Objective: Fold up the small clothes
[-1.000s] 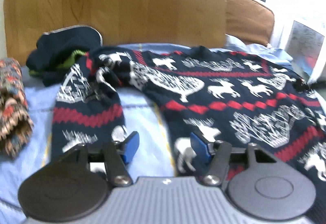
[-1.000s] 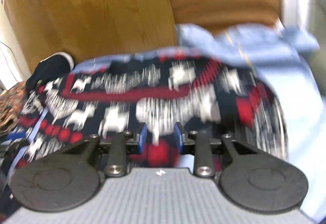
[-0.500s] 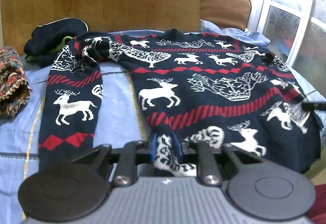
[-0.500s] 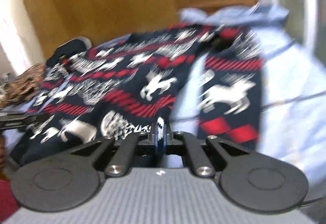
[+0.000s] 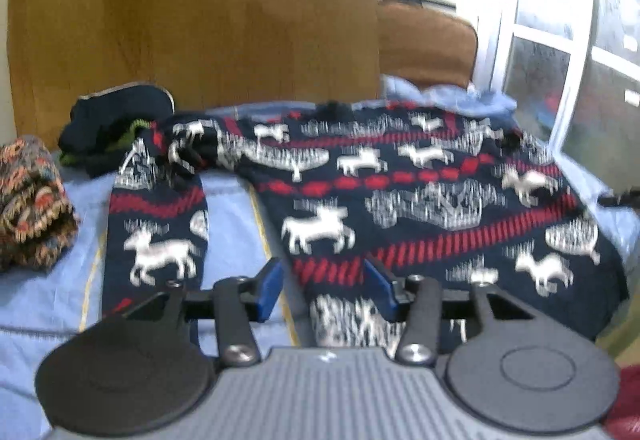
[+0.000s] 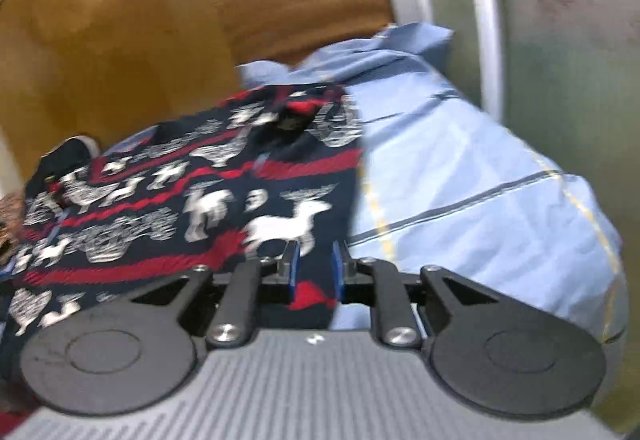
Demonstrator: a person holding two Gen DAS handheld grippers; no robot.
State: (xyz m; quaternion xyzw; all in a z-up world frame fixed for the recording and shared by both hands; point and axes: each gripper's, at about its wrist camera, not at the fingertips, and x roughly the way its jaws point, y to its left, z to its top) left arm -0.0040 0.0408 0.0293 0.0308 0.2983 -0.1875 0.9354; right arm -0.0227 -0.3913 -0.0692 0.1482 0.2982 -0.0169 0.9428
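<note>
A navy sweater (image 5: 400,200) with white deer and red bands lies spread flat on the blue bed sheet (image 5: 232,224). One sleeve (image 5: 156,240) runs down its left side. My left gripper (image 5: 325,288) hovers at the near hem; its jaws are opening, with the hem's edge lying loose between the blue pads. In the right wrist view the sweater (image 6: 180,208) fills the left half. My right gripper (image 6: 315,270) is over the sweater's near right edge. Its jaws are opening, and dark knit with a red patch shows between the pads, not pinched.
A dark garment pile (image 5: 108,124) and a folded patterned cloth (image 5: 32,208) sit at the far left of the bed. A wooden headboard (image 5: 200,12) and a brown cushion (image 5: 424,44) stand behind. A window frame (image 6: 492,20) borders the right side, with bare sheet (image 6: 460,180) beside it.
Both grippers closed on the sweater's near hem half a second ago and have since let go. The right gripper swung right along the edge; the left drew back a little.
</note>
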